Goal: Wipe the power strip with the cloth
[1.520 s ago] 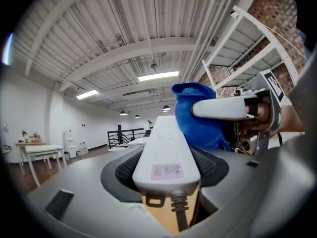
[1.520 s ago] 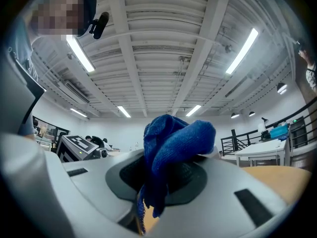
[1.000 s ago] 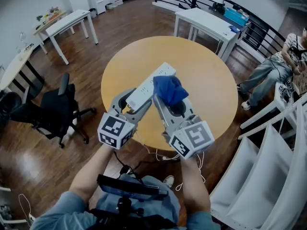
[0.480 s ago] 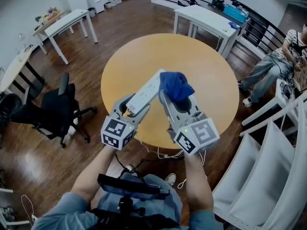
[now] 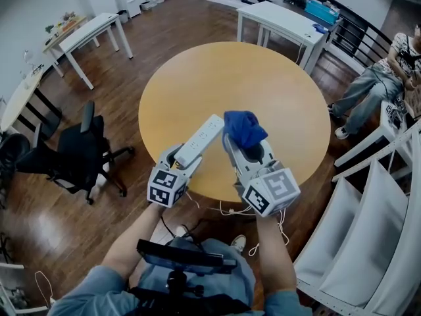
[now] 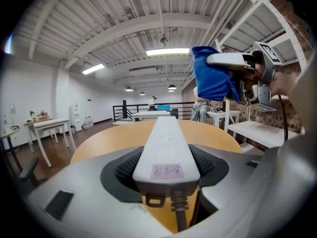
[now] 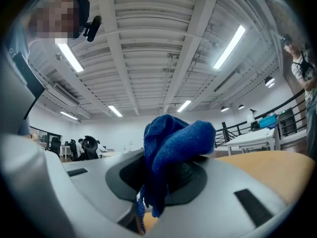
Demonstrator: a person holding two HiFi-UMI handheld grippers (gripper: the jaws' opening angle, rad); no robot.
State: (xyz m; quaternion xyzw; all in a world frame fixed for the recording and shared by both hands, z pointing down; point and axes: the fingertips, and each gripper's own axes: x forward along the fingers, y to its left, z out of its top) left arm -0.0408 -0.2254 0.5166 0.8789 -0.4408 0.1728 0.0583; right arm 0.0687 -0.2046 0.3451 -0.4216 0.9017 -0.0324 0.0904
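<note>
My left gripper is shut on the cord end of a long white power strip, held up over the near part of the round wooden table. In the left gripper view the power strip runs straight out from between the jaws, its cable hanging below. My right gripper is shut on a bunched blue cloth, beside the strip's far end. In the right gripper view the cloth bulges out of the jaws. The left gripper view shows the cloth and right gripper up at the right.
A black office chair stands left of the table. White desks and a black railing lie beyond it. A seated person is at the far right. White shelving stands at the near right. Cables hang below the table's near edge.
Both grippers have drawn back toward me with the strip and cloth. The strip now points less far over the table; the cloth stays beside its far end.
</note>
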